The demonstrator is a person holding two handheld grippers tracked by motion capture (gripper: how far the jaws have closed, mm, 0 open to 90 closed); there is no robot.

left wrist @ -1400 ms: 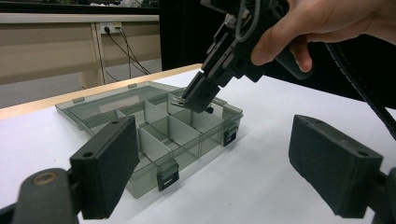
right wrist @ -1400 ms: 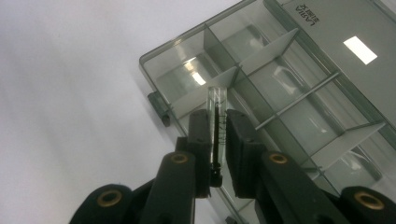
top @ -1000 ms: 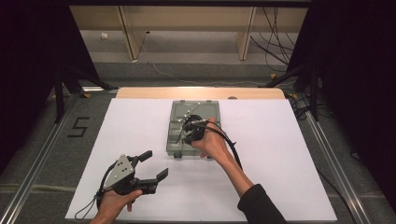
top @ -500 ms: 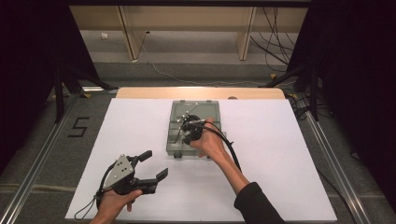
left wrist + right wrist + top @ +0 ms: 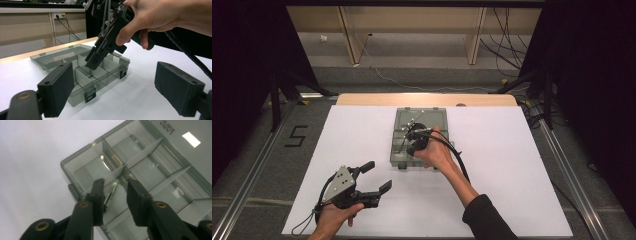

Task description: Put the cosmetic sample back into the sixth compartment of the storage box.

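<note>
A smoke-grey clear compartment box lies open in the middle of the white table, its lid flat behind it. My right gripper points down into a front compartment. Its jaws have just been opening and now stand a little apart. A thin metal piece lies in the compartment between them, close beside the left pad and not pressed by both. The left gripper view shows the right gripper's tips just above the dividers. My left gripper rests at the near left, open wide with nothing in it.
The box has thin upright dividers and two front latches. The white table sheet spreads around it, with a wooden edge at the back. Metal rails run along both sides of the table. A black cable trails from the right gripper along the forearm.
</note>
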